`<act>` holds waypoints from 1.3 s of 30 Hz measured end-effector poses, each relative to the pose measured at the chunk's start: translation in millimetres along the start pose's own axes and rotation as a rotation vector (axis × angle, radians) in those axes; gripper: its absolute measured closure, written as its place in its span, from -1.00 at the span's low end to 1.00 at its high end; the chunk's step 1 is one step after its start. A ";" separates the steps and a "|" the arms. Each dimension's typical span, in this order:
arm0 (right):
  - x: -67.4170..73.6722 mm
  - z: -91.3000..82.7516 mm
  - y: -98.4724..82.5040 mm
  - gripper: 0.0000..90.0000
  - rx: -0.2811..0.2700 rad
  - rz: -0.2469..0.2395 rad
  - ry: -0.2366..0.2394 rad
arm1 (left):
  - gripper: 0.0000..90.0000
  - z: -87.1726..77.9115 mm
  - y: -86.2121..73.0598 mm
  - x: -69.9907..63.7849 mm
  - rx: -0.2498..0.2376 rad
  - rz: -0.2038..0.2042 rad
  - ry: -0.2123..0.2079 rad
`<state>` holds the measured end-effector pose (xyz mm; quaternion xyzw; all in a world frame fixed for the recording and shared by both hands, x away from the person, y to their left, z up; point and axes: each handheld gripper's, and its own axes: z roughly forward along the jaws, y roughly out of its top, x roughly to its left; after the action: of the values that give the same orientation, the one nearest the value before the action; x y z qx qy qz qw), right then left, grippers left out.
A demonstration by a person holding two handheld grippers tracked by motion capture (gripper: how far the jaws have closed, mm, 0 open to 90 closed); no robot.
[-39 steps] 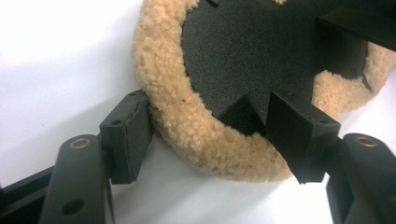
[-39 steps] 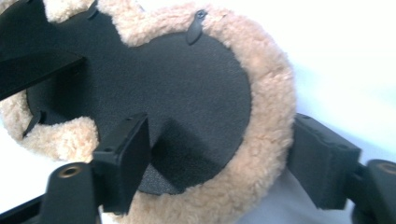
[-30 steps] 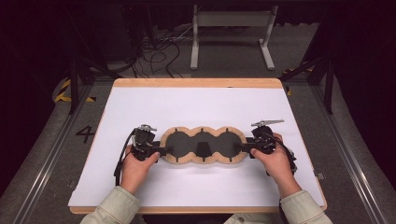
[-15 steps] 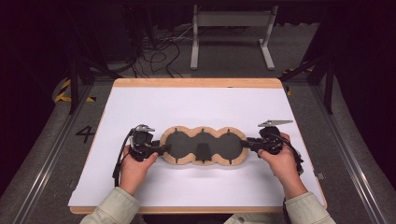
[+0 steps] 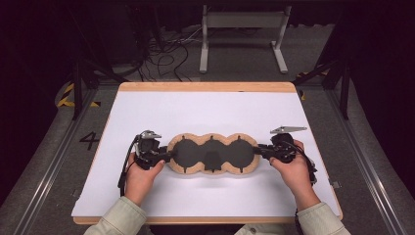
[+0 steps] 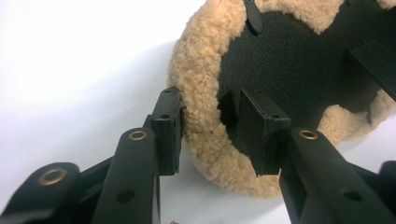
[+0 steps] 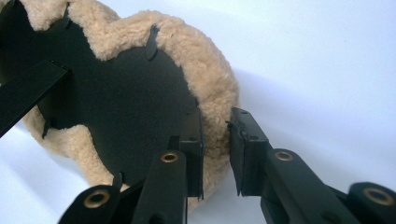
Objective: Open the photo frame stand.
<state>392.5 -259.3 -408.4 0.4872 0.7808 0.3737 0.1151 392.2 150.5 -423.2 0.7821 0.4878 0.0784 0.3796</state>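
Three-lobed fleece pad [image 5: 213, 153], tan pile rim around a black underside, lying face down near the middle of the white mat [image 5: 205, 110], long axis across it. Black straps on the underside partly cut off in both gripper views; small dark tabs along the rim too small to make out from above.

At the pad's left end, left gripper [image 5: 161, 156], jaws just closed in from wider, now pinching the fleece rim: one pad [image 6: 169, 126] against the outer pile, the other on the black inner side. Pad's far lobes out of frame there.

At the pad's right end, right gripper [image 5: 263, 151], jaws likewise just closed in, clamping the rim between inner black face and outer pile. Pinched strip partly hidden behind the inner jaw.

Beyond the mat, wooden table edge [image 5: 205, 87], then cables [image 5: 166, 54] and a metal stand [image 5: 243, 34] in dim light, details lost.
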 end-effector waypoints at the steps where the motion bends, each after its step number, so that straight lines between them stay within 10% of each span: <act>1: 0.2 0.0 -0.1 0.70 -0.002 0.000 -0.001 | 0.40 0.0 0.0 0.0 0.000 0.000 0.000; 5: 0.6 0.0 -0.4 0.71 -0.006 0.002 -0.005 | 0.69 -3.7 -0.2 2.9 -0.015 -0.011 0.004; 27: 8.9 -7.4 2.4 0.76 -0.076 -0.028 -0.027 | 0.73 -19.4 1.8 -6.9 -0.124 0.042 0.072; 34: 11.9 -8.3 1.9 0.77 -0.137 -0.072 -0.049 | 0.73 -27.5 1.0 -10.1 -0.217 0.120 0.107; 39: 9.9 -5.1 -3.5 0.81 -0.154 -0.127 -0.058 | 0.72 -24.7 -10.4 -8.4 -0.289 0.269 0.116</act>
<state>382.4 -254.2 -405.5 0.4371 0.7755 0.4101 0.1983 368.4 158.9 -410.8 0.7718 0.3836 0.2425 0.4455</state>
